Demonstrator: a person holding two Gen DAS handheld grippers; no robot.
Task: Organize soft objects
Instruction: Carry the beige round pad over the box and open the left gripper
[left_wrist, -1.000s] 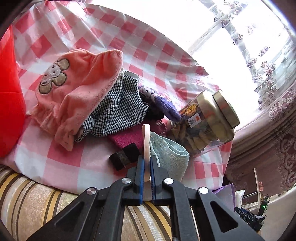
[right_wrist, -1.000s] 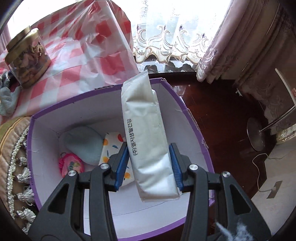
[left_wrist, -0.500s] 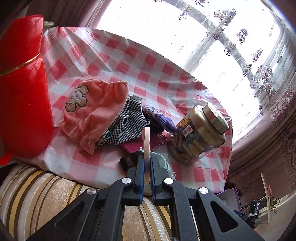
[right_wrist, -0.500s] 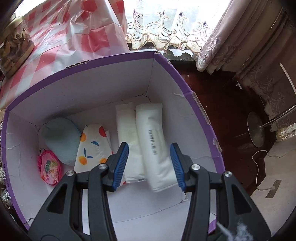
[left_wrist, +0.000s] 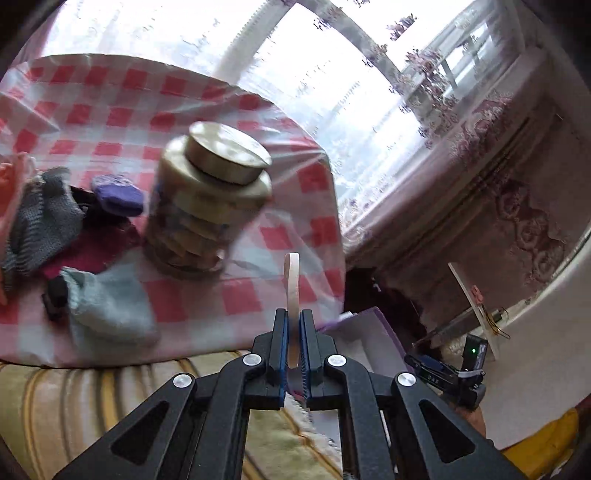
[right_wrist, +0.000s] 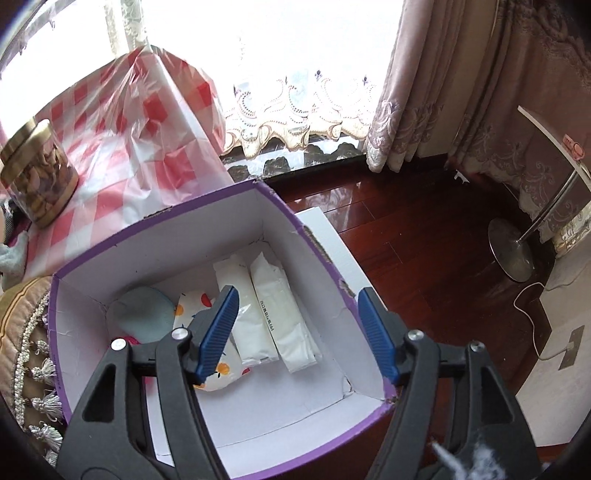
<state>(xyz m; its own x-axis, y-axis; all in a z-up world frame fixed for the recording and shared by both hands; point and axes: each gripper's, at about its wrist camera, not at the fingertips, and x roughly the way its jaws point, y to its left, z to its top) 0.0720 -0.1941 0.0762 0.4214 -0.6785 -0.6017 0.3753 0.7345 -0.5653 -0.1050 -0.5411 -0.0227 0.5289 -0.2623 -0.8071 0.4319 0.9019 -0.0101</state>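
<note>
My left gripper (left_wrist: 292, 332) is shut on a thin pale pink flat piece (left_wrist: 291, 280) that stands up between the jaws, above the table's front edge. A light blue cloth (left_wrist: 110, 306), a purple sock (left_wrist: 118, 195) and a grey knit piece (left_wrist: 40, 225) lie on the checked tablecloth (left_wrist: 236, 295). My right gripper (right_wrist: 299, 332) is open and empty above the purple box (right_wrist: 166, 229). Two white packets (right_wrist: 273, 317), a fruit-print pouch (right_wrist: 218, 373) and a pale blue pad (right_wrist: 144, 314) lie inside the box.
A glass jar of snacks with a gold lid (left_wrist: 207, 199) stands on the table; it also shows in the right wrist view (right_wrist: 37, 173). The box's corner (left_wrist: 369, 325) shows below the table. A lamp base (right_wrist: 511, 251) stands on the dark wood floor. Curtains hang behind.
My right gripper let the white packet drop into the box, opened wider and rose. My left gripper swung right with the pink piece, away from the pile of clothes.
</note>
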